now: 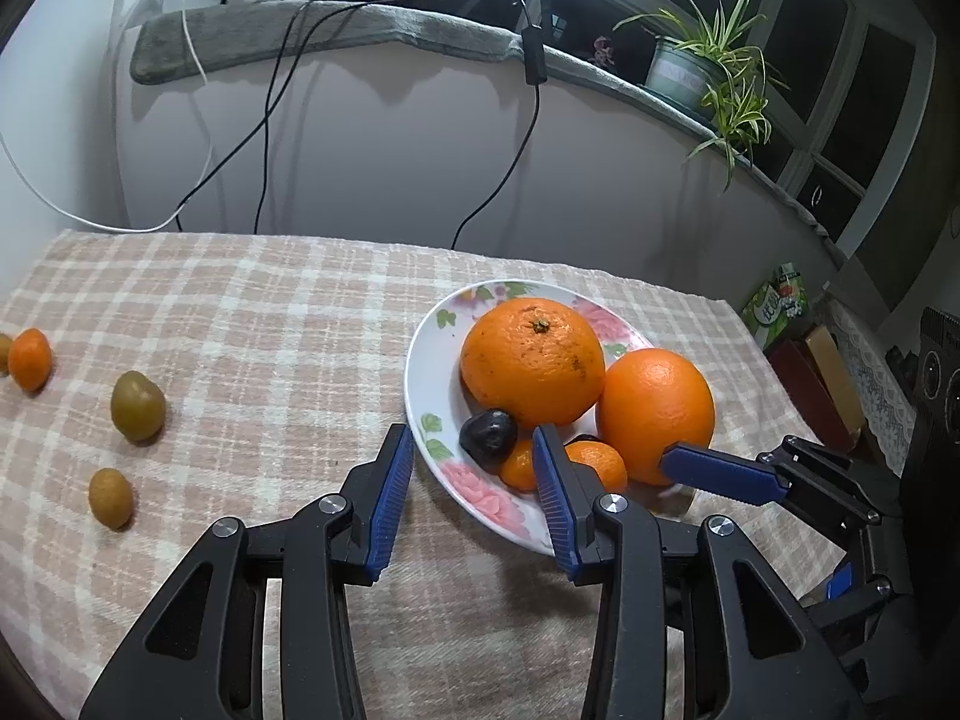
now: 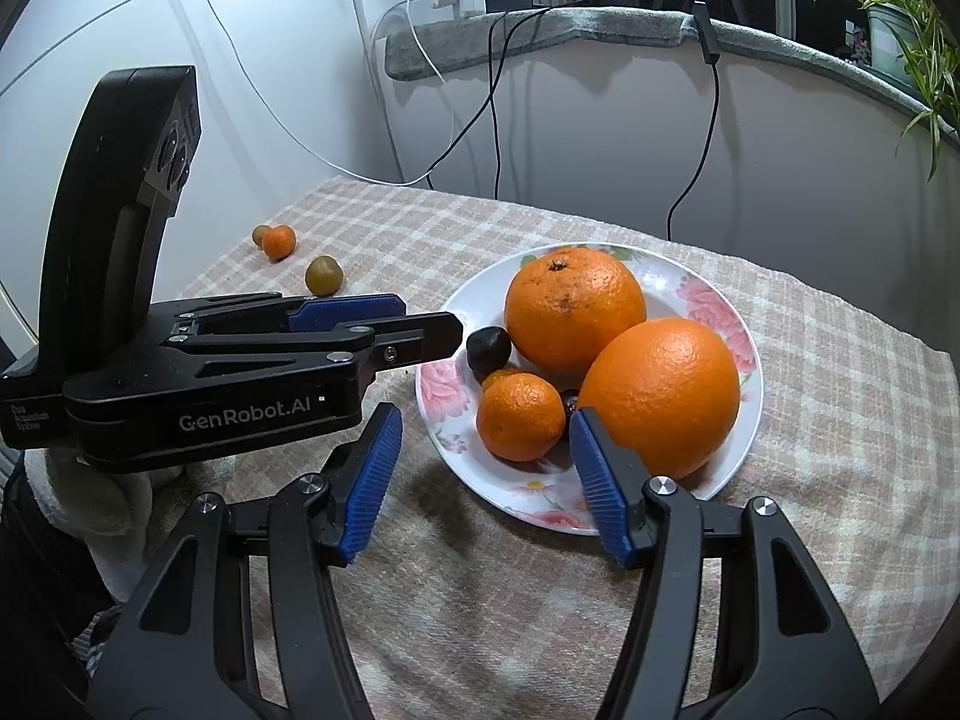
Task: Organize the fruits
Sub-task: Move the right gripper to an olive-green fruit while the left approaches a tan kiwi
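A floral white plate (image 1: 423, 372) (image 2: 696, 285) on the checked cloth holds two big oranges (image 1: 531, 360) (image 2: 660, 393), small mandarins (image 2: 519, 417) (image 1: 597, 462) and a dark plum (image 1: 487, 435) (image 2: 488, 348). My left gripper (image 1: 474, 459) is open and empty, its jaws straddling the plate's near-left rim; it shows from the side in the right wrist view (image 2: 420, 321). My right gripper (image 2: 486, 450) is open and empty at the plate's near edge, around the mandarin without touching it. One right finger (image 1: 720, 471) shows beside the right orange. Loose on the cloth at left lie a mandarin (image 1: 30, 358) (image 2: 279, 242) and greenish fruits (image 1: 138, 405) (image 1: 111, 498) (image 2: 324, 275).
Behind the table stand white cabinets with hanging cables (image 1: 264, 138) and a grey-covered ledge (image 1: 360, 30) with chargers. A potted plant (image 1: 714, 69) sits on the ledge at right. Boxes (image 1: 780, 300) lie off the table's right edge.
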Motion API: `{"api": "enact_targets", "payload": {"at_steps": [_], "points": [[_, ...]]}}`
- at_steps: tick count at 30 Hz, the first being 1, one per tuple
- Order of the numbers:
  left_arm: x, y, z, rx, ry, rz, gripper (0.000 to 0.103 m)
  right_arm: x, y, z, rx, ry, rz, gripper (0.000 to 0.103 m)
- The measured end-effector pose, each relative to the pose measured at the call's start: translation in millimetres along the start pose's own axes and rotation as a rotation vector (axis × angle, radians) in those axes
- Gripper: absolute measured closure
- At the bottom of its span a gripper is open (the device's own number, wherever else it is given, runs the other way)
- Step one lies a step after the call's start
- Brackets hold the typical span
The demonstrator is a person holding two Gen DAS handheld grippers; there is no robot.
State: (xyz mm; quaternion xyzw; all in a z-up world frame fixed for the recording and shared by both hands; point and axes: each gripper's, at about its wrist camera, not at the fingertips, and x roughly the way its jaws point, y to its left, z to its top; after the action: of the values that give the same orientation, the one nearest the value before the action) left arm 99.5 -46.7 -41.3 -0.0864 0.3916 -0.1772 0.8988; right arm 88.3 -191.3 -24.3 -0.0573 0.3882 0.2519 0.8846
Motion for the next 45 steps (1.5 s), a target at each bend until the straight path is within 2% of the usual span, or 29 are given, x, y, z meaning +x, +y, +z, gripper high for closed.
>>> {"api": "enact_targets", "payload": {"at_steps": [10,23,33,45], "points": [[-20,21,0,-0.028,-0.036,0.041,0.063,4,9,11,-0.02,-0.003,0.017,0.042],[-46,71,-10,-0.094,-0.069,0.149,0.063,27,34,39,-0.062,-0.002,0.062,0.042],[-54,107,-22,-0.148,-0.059,0.208,0.063,57,60,62,-0.069,0.03,0.131,0.042],[-48,131,-32,-0.189,-0.029,0.221,0.063,91,85,81,-0.063,0.071,0.183,0.042]]}}
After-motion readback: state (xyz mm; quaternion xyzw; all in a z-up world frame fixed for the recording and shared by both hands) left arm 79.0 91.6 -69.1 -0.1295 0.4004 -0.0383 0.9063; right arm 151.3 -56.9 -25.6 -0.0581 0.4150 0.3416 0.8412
